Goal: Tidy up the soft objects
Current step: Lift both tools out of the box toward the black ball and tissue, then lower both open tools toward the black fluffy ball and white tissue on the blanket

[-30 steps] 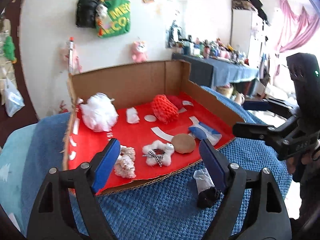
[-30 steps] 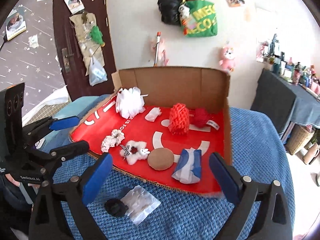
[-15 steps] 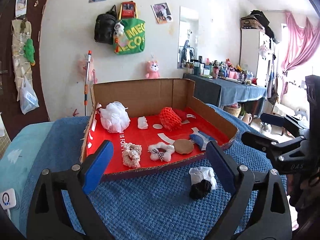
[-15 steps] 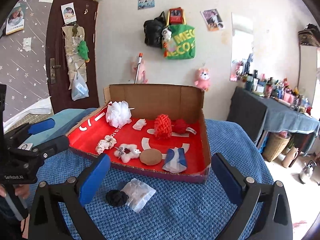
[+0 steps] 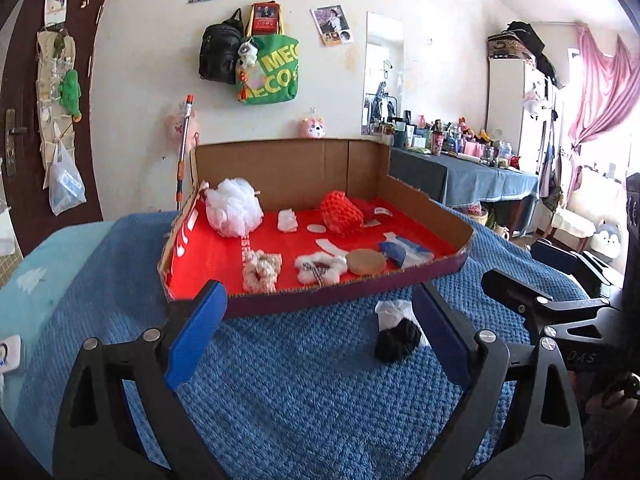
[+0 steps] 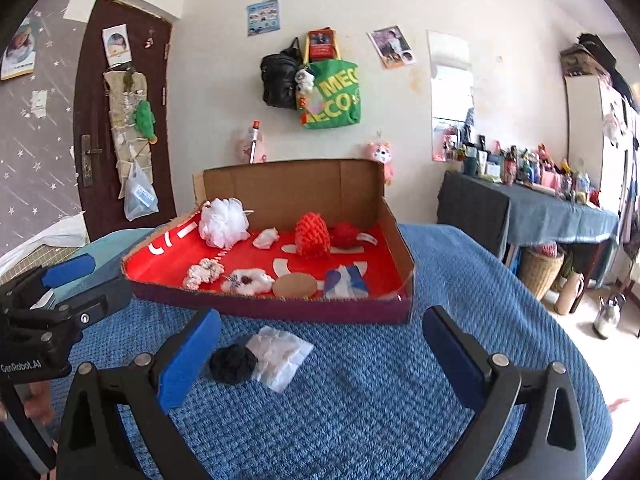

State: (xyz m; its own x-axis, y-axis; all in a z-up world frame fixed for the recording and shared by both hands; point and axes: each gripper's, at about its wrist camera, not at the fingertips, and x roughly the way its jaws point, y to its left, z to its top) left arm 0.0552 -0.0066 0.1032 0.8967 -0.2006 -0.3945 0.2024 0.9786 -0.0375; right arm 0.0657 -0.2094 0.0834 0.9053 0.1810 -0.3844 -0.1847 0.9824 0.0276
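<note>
Both tongs pulled back, box [image 5: 340, 300] front edge farther, blanket [image 5: 300, 380] free btwn.

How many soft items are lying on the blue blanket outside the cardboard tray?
2. A black fuzzy ball sits on the blanket in front of the tray, and a white crinkly packet touches its right side. Anything behind the tray would be hidden.

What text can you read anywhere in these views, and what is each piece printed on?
"MEG / ECO", cut off: green tote bag on the wall.
"GenRobot.AI": left gripper's body.
"DAS": right gripper's body.
White lettering on the red box floor, wall poster, photos: too small to read.
</note>
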